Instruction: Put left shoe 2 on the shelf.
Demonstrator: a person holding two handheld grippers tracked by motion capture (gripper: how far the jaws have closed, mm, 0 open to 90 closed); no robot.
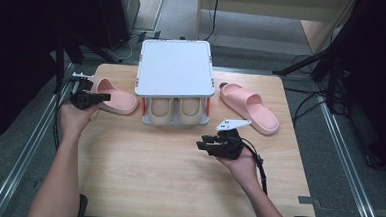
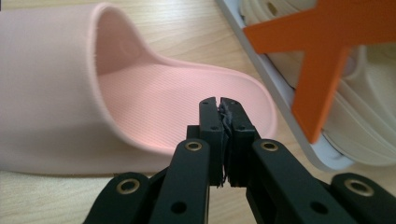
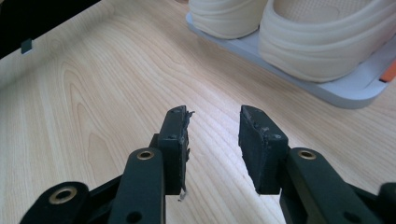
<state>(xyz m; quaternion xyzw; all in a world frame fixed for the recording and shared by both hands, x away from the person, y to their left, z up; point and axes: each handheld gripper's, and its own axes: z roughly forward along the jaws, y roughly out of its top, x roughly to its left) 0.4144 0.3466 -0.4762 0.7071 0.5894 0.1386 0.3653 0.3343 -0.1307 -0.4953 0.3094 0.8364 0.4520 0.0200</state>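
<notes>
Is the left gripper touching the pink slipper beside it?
Cannot tell. In the left gripper view the shut left gripper overlaps the slipper, yet neither contact nor a gap shows.

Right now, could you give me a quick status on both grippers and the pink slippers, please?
Left gripper shut, empty, just above left pink slipper. Right gripper open, empty, over bare table. Right pink slipper untouched beside rack. Nothing in the way.

The left claw (image 2: 219, 105) has its jaws pressed together with nothing between them, held out on an extended left forearm. The right claw (image 3: 214, 122) stands partly open and empty, cradled in an upturned right hand (image 1: 240, 163).
</notes>
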